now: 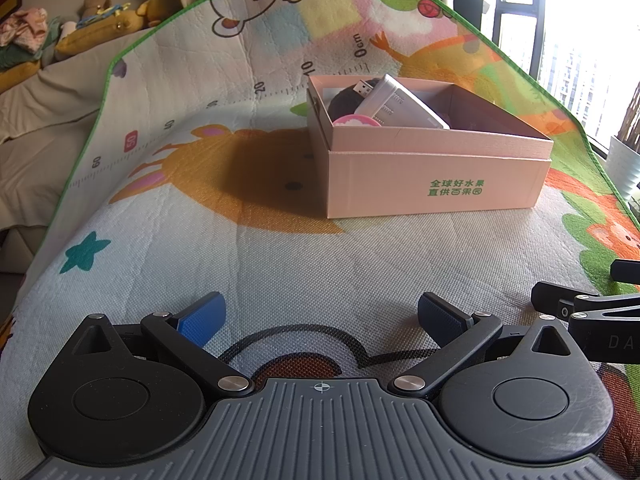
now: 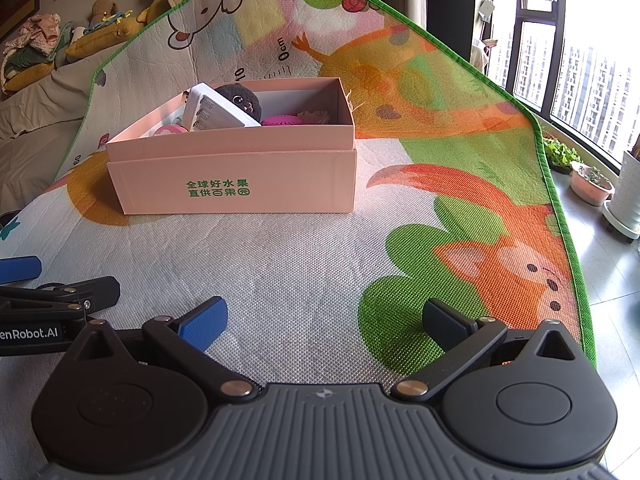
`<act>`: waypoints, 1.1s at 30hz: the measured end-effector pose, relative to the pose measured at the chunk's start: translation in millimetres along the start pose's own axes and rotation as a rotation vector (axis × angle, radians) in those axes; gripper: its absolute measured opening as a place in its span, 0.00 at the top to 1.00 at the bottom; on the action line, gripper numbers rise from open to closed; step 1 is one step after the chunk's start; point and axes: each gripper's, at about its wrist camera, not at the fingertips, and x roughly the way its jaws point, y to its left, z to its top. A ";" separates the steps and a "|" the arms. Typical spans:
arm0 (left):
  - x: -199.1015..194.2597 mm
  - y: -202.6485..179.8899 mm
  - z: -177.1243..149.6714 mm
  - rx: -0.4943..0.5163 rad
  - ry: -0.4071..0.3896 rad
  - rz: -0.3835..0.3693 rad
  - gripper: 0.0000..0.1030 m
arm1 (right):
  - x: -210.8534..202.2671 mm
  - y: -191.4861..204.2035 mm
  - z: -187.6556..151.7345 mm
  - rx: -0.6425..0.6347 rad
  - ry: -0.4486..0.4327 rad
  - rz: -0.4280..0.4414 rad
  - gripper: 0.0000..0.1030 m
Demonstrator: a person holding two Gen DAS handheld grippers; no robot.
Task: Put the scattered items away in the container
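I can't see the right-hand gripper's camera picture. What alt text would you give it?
A pink cardboard box sits on a colourful cartoon play mat, holding a white device, a black plush toy and pink items. The right gripper is open and empty in the foreground; the left gripper's edge shows at left.

A home it was, a lived-in room: a cartoon play mat [image 2: 304,264] spread out, stuffed toys [image 2: 105,7] lined along a cushioned sofa far left, potted plants [image 2: 591,184] by the tall window [image 2: 580,76] right, apartment towers outside.
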 end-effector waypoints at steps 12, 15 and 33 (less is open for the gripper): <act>0.5 0.7 0.6 -0.008 0.002 -0.008 0.00 | 0.1 0.0 0.1 0.000 0.000 0.000 0.00; 1.2 -1.4 0.9 0.001 0.003 0.000 0.00 | 0.1 0.1 0.0 0.000 0.000 0.000 0.00; 1.9 -1.0 1.7 0.004 0.001 -0.002 0.00 | -0.1 0.3 -0.4 0.000 0.000 0.000 0.00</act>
